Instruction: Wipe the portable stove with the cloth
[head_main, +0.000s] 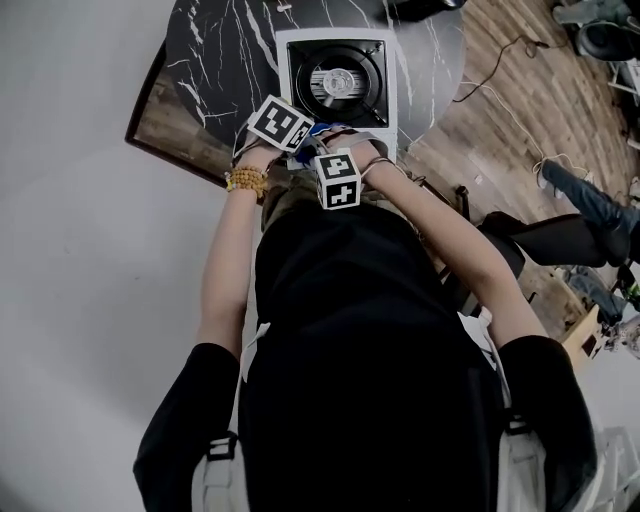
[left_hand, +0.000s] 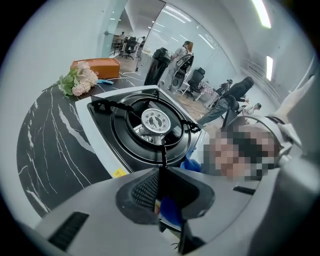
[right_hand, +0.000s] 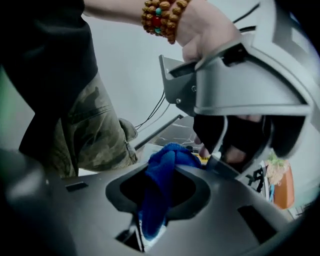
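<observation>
The right gripper (right_hand: 165, 172) pinches a soft, bunched blue cloth (right_hand: 155, 200). The left gripper (left_hand: 162, 172), just beside it, has its jaws nearly together. Just beyond, the square white stove (left_hand: 107, 150) with its round black burner sits on a black marbled table (left_hand: 50, 145).

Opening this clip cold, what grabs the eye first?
The bright blue cloth, pinched in the right claw and bunched up beyond it. Then the white portable stove with its round black burner, sitting on a black marble table. A pink flower bunch lies near the table's far side.
</observation>
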